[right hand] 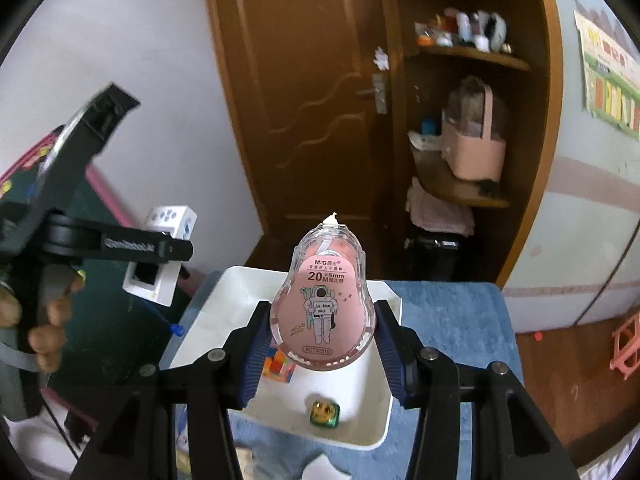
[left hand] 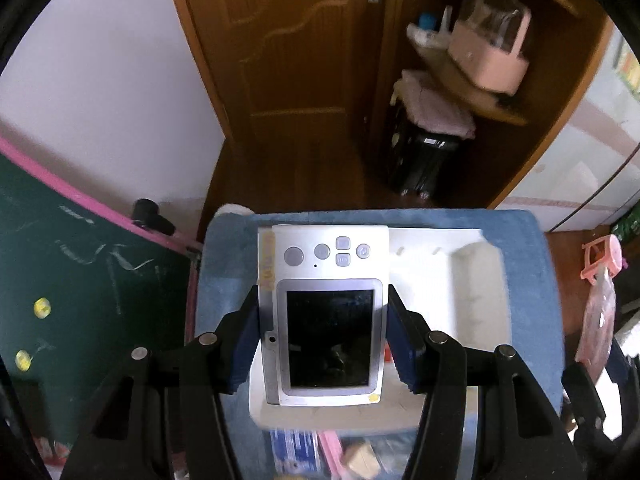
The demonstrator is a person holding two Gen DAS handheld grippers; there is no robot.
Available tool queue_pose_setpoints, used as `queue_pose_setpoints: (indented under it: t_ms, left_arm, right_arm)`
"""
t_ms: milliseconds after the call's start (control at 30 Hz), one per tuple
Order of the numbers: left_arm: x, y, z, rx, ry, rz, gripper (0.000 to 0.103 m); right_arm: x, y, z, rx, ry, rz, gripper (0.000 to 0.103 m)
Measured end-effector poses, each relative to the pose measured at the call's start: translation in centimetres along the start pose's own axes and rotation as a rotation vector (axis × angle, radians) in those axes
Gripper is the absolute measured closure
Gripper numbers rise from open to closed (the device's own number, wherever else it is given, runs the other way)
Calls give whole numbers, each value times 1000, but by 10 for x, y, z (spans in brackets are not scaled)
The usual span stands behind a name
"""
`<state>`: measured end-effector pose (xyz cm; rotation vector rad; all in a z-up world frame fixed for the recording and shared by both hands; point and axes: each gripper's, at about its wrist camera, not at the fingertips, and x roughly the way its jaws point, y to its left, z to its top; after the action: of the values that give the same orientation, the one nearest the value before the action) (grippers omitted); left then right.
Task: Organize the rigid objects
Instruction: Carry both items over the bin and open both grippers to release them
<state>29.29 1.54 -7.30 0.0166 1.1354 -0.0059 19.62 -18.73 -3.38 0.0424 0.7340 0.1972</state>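
My left gripper (left hand: 322, 340) is shut on a small silver digital camera (left hand: 326, 312), screen facing me, held above the white tray (left hand: 460, 280) on the blue-covered table (left hand: 528, 240). My right gripper (right hand: 320, 344) is shut on a pink correction tape dispenser (right hand: 322, 304), held above the same white tray (right hand: 236, 300). In the tray lie a small colourful cube puzzle (right hand: 280, 364) and a green and gold die-like cube (right hand: 323, 412). The left gripper with the camera (right hand: 160, 264) shows at the left of the right wrist view, held by a hand.
A green chalkboard (left hand: 80, 280) with a pink frame stands left of the table. Behind are a brown door (left hand: 288, 60) and a corner shelf with a pink basket (left hand: 492, 48). Loose packets lie at the table's near edge (left hand: 296, 452). A pink stool (right hand: 628, 344) stands right.
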Motion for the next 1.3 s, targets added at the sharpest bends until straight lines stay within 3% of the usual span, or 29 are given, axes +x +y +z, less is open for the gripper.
queue_pose_setpoints:
  t_ms: [167, 367, 567, 700, 767, 833, 900, 1300]
  left_arm:
    - [71, 0, 9, 34, 67, 25, 43]
    - [133, -3, 6, 66, 131, 26, 43]
    - [162, -7, -2, 106, 165, 36, 42]
    - [170, -6, -6, 87, 216, 0, 42]
    - [172, -6, -9, 63, 259, -42, 42]
    - [169, -6, -11, 52, 258, -57, 34]
    - [155, -7, -12, 57, 201, -51, 15]
    - [66, 15, -37, 2, 82, -78, 13]
  right_arm:
    - [67, -1, -11, 53, 109, -32, 52]
    - [136, 4, -53, 62, 268, -82, 52]
    - [174, 15, -87, 36, 366, -113, 52]
    - [184, 30, -97, -13, 390, -124, 52]
    - [183, 36, -102, -46, 389, -136, 47]
    - [180, 42, -105, -69, 378, -144, 38]
    - [175, 45, -107, -69, 365, -141, 36]
    - [119, 54, -100, -55, 279, -71, 36]
